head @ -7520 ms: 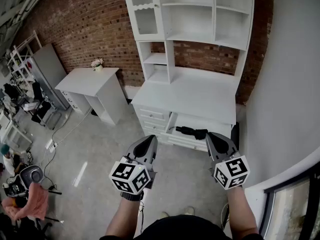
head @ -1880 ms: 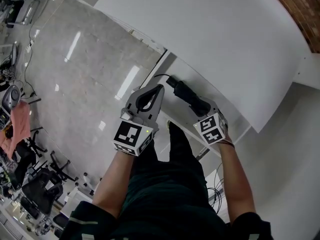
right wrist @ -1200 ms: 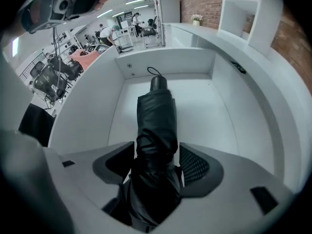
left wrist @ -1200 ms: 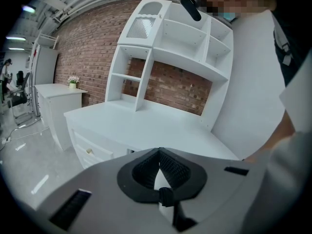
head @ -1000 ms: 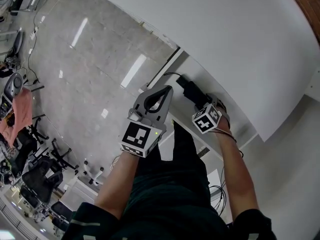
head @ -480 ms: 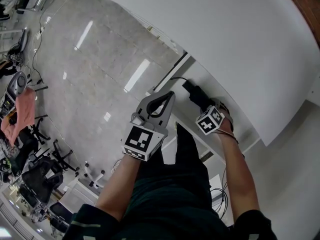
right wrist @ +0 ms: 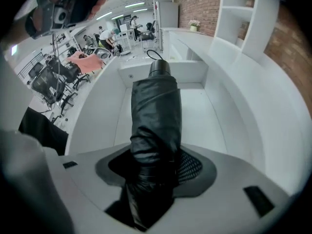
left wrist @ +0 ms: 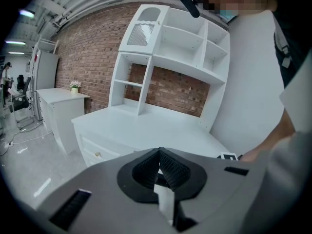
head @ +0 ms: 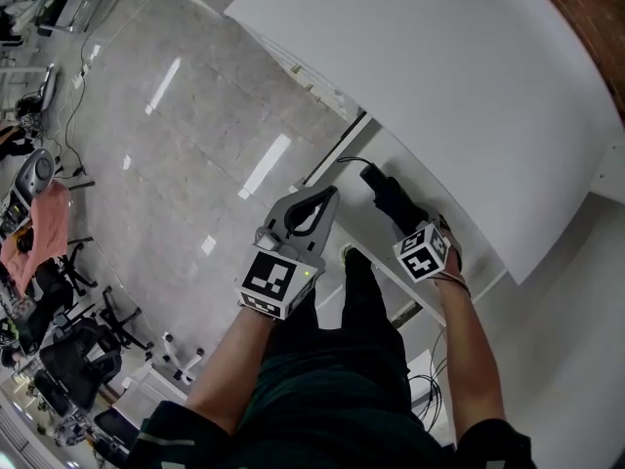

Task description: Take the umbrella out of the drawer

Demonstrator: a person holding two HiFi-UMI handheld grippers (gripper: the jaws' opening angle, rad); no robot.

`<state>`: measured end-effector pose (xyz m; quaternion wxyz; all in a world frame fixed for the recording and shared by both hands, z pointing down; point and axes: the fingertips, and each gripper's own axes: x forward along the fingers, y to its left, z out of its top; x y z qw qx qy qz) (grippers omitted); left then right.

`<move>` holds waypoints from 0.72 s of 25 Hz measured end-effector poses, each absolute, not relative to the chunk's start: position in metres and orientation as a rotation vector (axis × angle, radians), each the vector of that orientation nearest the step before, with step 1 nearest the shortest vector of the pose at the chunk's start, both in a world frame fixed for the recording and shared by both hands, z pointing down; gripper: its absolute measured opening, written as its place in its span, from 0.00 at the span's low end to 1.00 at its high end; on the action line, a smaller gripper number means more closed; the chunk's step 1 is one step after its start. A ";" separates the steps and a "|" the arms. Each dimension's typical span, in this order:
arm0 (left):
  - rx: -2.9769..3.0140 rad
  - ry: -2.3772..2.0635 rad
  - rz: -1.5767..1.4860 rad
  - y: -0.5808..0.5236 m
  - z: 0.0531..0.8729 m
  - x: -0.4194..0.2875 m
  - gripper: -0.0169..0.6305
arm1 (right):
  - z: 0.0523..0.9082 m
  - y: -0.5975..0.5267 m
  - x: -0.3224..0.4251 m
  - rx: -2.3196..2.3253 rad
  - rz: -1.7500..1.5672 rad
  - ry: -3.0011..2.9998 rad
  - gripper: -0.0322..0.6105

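Observation:
A folded black umbrella point(head: 389, 192) lies along the open white drawer point(head: 344, 225), its handle end point(right wrist: 158, 68) and wrist strap pointing away from me. My right gripper point(head: 414, 227) points steeply down over the umbrella's near end. Its jaws are closing, and the pads pinch the crumpled black fabric point(right wrist: 155, 130) between them. The drawer floor point(right wrist: 209, 111) shows bare on both sides of the umbrella. My left gripper point(head: 329, 194) hovers to the left of the drawer, shut with nothing in it, its pads point(left wrist: 170, 165) meeting at the tip.
The white desktop point(head: 459, 86) overhangs the drawer at the right. Above the desk stands a white hutch with shelves point(left wrist: 185, 43) against a brick wall. Grey floor point(head: 195, 145) spreads to the left, with chairs and clutter point(head: 49, 262) far off. My legs are just below the drawer.
My right gripper has tightened on the umbrella's near end and risen a little with it. The left gripper has drifted slightly and stays shut.

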<state>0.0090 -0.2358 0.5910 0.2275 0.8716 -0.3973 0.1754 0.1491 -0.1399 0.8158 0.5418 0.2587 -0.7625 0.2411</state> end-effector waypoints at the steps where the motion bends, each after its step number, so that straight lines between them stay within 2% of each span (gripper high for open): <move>1: 2.408 -1.094 0.480 -0.235 0.587 0.009 0.04 | 0.806 -0.142 0.149 0.640 0.585 -1.827 0.39; 8: 2.450 -1.091 0.446 -0.229 0.555 0.005 0.04 | 0.733 -0.154 0.143 0.834 0.625 -1.931 0.39; 18: 2.500 -1.095 0.401 -0.224 0.522 0.006 0.04 | 0.672 -0.153 0.152 0.991 0.583 -1.997 0.39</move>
